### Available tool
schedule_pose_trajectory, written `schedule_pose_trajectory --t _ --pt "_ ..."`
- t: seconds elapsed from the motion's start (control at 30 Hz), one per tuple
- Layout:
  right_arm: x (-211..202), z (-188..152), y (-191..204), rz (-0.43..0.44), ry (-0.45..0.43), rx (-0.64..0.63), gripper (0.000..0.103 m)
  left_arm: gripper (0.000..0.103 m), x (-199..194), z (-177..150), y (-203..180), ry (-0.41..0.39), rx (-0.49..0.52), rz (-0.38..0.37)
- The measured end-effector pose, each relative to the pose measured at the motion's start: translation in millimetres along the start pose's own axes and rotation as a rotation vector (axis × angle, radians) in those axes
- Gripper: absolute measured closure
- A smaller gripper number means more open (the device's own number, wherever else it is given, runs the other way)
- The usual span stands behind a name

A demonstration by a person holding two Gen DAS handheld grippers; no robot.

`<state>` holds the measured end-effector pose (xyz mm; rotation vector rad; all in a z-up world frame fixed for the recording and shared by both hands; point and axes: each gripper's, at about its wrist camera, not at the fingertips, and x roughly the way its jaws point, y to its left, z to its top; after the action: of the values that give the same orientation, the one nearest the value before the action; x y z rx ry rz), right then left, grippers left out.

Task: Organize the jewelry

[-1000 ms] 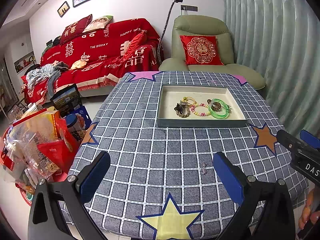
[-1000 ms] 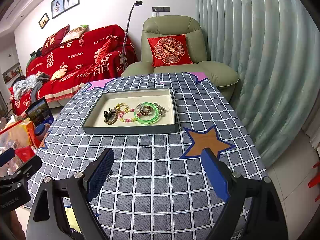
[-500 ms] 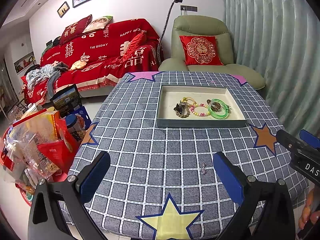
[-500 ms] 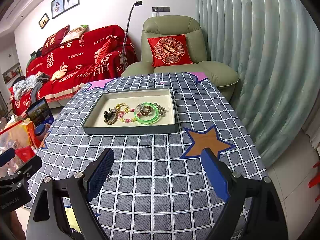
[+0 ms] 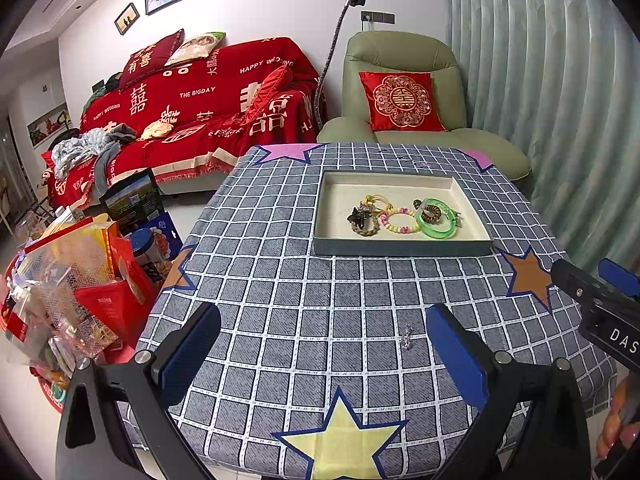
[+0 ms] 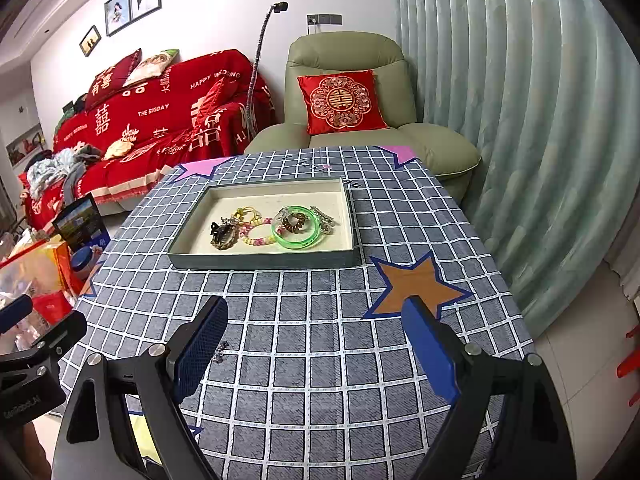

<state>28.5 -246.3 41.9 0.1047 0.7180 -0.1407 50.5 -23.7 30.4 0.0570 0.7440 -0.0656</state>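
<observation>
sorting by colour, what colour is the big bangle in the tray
Translucent green bangle; clearest in the right wrist view.

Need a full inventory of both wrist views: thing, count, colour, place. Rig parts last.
tray: 1, grey with cream floor, far half of table
green bangle: 1, in tray, right
beaded bracelet: 1, pink-yellow, tray middle
dark clip: 1, tray left, on braided ring
small silver piece: 1, loose on cloth, near edge
tablecloth: 1, grey check with stars
armchair: 1, green, behind table
sofa cover: 1, red
left gripper: 1, blue fingers, open
right gripper: 1, blue fingers, open
</observation>
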Motion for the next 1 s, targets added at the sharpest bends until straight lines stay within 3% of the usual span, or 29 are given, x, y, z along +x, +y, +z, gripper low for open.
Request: schedule_pose_trajectory --t 1.0 --pt "-0.8 -0.4 2.6 0.000 0.000 0.000 0.012 0.000 0.1 0.8 -0.8 0.001 -0.002 -0.004"
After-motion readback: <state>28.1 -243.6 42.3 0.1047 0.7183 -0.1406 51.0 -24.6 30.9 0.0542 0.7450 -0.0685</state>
